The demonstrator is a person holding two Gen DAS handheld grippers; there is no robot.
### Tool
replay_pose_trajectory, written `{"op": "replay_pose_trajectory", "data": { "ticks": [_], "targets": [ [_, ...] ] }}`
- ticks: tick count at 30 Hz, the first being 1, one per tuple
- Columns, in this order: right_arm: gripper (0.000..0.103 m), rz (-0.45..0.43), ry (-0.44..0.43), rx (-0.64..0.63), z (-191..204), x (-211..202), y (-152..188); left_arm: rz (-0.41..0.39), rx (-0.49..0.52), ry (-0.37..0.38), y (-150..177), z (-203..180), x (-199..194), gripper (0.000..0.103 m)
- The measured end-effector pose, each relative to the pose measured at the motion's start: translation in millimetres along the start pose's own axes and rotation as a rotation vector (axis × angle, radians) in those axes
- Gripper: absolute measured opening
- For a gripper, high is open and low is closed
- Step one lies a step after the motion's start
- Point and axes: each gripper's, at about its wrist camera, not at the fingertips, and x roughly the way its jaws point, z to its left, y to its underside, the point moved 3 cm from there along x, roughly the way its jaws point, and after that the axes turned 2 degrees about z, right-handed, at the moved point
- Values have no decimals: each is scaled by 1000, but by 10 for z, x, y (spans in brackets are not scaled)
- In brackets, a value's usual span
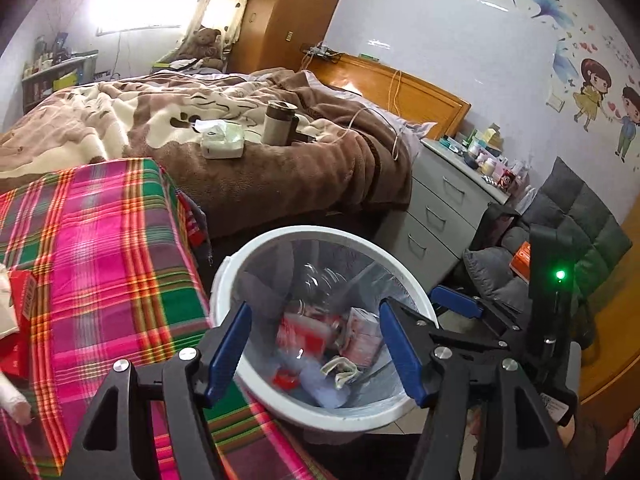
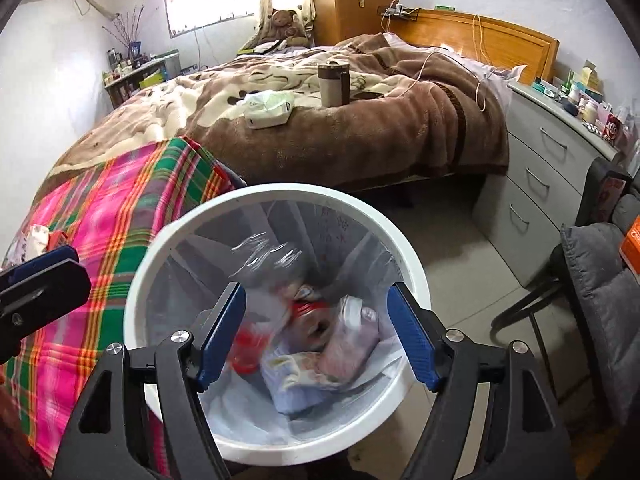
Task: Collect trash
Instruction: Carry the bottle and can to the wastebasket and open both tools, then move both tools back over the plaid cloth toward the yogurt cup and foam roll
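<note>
A white trash bin lined with a clear bag is seen standing on the tiled floor, just beside a surface draped in a pink and green plaid cloth. Both the left gripper and the right gripper are held above its mouth with their blue fingers released and nothing grasped between them. Wrappers, a red scrap and a crumpled packet are seen lying inside the bin, while a blurred clear plastic piece is caught in the air over them.
</note>
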Motion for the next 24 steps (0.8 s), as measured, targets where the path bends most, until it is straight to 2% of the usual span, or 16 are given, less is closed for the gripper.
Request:
{"op": "replay_pose_trajectory", "data": {
  "ticks": [8,14,24],
  "targets": [
    [75,-41,-31,14,150,-143,-36,-48,-8,-43,34,181,-366,66],
    [75,-61,-86,13,377,-214,-50,-84,-37,-87,129,461,-681,66],
    [75,-55,-244,-111,1178,-205,39,-138,-122,-216,316,1202,-1254,66]
  ]
}}
